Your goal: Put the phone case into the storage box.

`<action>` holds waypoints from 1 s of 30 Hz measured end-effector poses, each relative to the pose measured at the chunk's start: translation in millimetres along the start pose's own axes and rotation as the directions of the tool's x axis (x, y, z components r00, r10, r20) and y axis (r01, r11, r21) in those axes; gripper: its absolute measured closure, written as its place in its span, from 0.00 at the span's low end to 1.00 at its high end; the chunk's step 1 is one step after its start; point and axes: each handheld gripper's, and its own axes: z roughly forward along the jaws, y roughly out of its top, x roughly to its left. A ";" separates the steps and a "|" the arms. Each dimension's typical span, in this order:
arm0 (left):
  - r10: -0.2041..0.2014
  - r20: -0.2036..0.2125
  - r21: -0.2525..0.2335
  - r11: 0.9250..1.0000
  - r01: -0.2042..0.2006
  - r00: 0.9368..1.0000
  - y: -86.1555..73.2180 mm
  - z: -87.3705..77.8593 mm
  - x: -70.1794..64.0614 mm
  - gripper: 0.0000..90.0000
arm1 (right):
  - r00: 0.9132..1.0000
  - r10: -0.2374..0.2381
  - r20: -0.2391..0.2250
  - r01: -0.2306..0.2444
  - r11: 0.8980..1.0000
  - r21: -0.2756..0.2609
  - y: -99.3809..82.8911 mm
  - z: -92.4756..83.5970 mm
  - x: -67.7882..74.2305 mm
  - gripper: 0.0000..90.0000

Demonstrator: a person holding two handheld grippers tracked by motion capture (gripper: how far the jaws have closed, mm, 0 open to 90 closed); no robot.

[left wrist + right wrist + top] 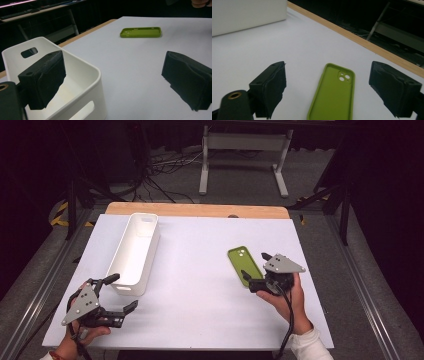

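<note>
The green phone case lies flat, hollow side up, between the wide-open, empty right claw jaws. Go low and pinch its long edges. The left claw waits open and empty by the white bin.

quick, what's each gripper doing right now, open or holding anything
Left gripper: open, holding nothing, beside the white bin.
Right gripper: open, holding nothing, jaws either side of the green phone case.
</note>
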 end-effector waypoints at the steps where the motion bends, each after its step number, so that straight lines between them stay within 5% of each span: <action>1: 0.000 0.002 0.003 1.000 0.000 1.000 0.0 0.2 -0.4 0.07 | 1.000 -0.001 0.005 0.001 1.000 0.008 1.4 3.9 -1.9 0.17; 8: -0.001 0.010 0.008 1.000 0.001 1.000 -1.4 1.6 -1.4 0.07 | 0.999 0.037 0.004 -0.038 0.995 0.089 9.0 37.1 -19.2 0.20; 21: 0.009 0.027 0.023 1.000 -0.009 1.000 -2.2 4.7 -3.6 0.07 | 0.998 0.059 -0.001 -0.057 0.958 0.282 21.5 84.3 -41.4 0.29; 24: 0.010 0.032 0.027 1.000 -0.010 0.999 -2.2 5.8 -4.1 0.07 | 0.997 0.081 -0.007 -0.073 0.930 0.360 23.9 95.8 -46.1 0.30; 25: 0.010 0.032 0.027 1.000 -0.010 0.999 -2.2 5.8 -4.1 0.07 | 0.997 0.081 -0.007 -0.073 0.930 0.360 23.9 95.8 -46.1 0.30; 27: 0.017 0.035 0.028 0.999 -0.018 0.999 -2.2 6.3 -5.1 0.07 | 0.995 0.099 -0.006 -0.088 0.905 0.415 26.4 106.7 -51.4 0.30; 30: 0.014 0.037 0.028 0.999 -0.015 0.999 -2.5 6.2 -5.7 0.07 | 0.996 0.089 0.007 -0.082 0.884 0.461 29.3 115.1 -54.7 0.30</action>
